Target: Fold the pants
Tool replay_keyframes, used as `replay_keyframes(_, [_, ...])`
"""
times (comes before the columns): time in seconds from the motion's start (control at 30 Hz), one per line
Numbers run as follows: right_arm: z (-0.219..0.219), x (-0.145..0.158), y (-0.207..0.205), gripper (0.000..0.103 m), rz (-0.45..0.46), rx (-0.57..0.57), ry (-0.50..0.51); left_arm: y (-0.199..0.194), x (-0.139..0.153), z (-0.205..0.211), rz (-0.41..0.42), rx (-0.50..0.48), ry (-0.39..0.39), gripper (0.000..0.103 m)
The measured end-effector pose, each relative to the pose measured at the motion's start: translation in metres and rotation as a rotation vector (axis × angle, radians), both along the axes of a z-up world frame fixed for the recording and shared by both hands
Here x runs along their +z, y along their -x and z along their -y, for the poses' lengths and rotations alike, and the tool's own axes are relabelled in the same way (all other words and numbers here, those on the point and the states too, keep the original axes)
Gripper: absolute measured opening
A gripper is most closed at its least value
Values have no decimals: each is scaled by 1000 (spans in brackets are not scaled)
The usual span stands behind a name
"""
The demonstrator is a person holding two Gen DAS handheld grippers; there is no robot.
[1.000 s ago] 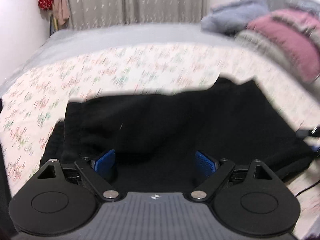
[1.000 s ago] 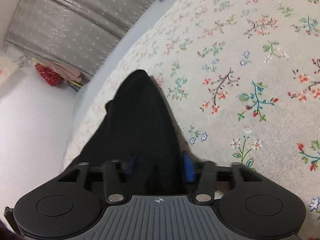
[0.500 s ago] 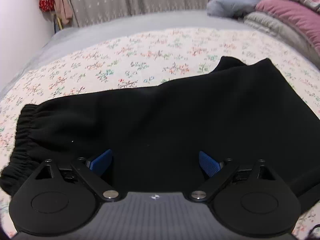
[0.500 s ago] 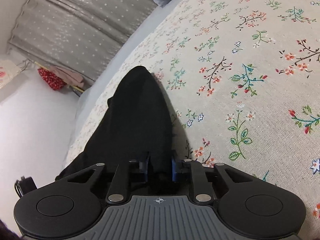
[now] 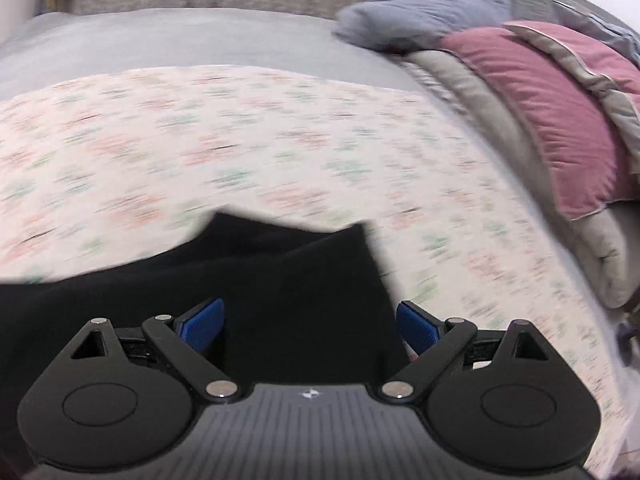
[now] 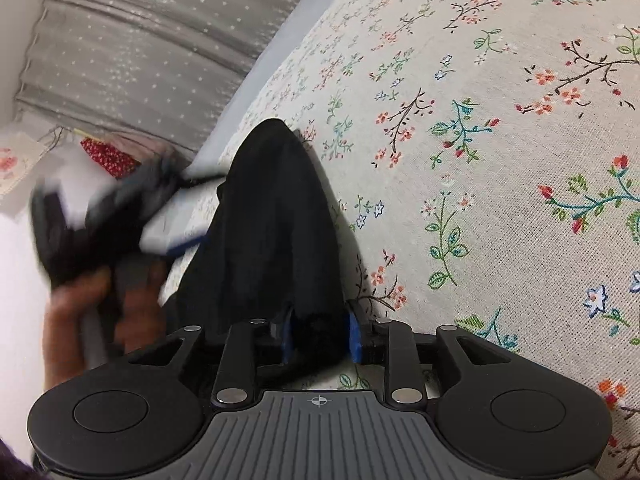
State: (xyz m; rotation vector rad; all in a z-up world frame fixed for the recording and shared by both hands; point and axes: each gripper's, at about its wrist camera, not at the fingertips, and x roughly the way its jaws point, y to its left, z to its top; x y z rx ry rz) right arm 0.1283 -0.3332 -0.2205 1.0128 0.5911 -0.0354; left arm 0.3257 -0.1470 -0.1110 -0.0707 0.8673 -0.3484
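Note:
Black pants lie on a floral bedspread. My left gripper hovers over the pants' right end, open wide, with only flat fabric below its blue pads. That view is motion-blurred. In the right wrist view the pants run away from me as a narrow dark strip. My right gripper has a bunch of that black fabric pinched between its blue pads, and its jaws are opening slightly. The left gripper and the hand holding it show as a blur at the left.
Folded pink and grey duvets and a blue-grey blanket are piled at the bed's right end. A grey curtain and a hanging red cloth lie beyond the bed's far edge. Bare floral bedspread stretches to the right of the pants.
The left gripper swept from the elastic waistband end along the pants to their right end, staying open. The right jaws narrowed onto the fabric. The left gripper and hand entered the right view.

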Motion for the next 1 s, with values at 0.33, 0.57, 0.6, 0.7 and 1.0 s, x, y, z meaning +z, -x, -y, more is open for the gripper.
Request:
replay_keyframes(0.33, [-5,0,1,27,24,36,46,-55,-43,67,-24,40,-253,103])
replay_keyframes(0.57, [-9,2,5,20,51,58,107,-48,-29,69,-26,37,-328,58])
replay_keyframes(0.6, [-10,4,5,18,56,58,115,-47,-29,69,-29,29,-342,55])
replay_keyframes(0.7, [-17,10,6,17,77,56,166,-49,-29,74,-32,10,-364,42])
replay_keyframes(1.0, [-45,35,7,15,130,48,386,-41,10,42,-4,15,-231,19])
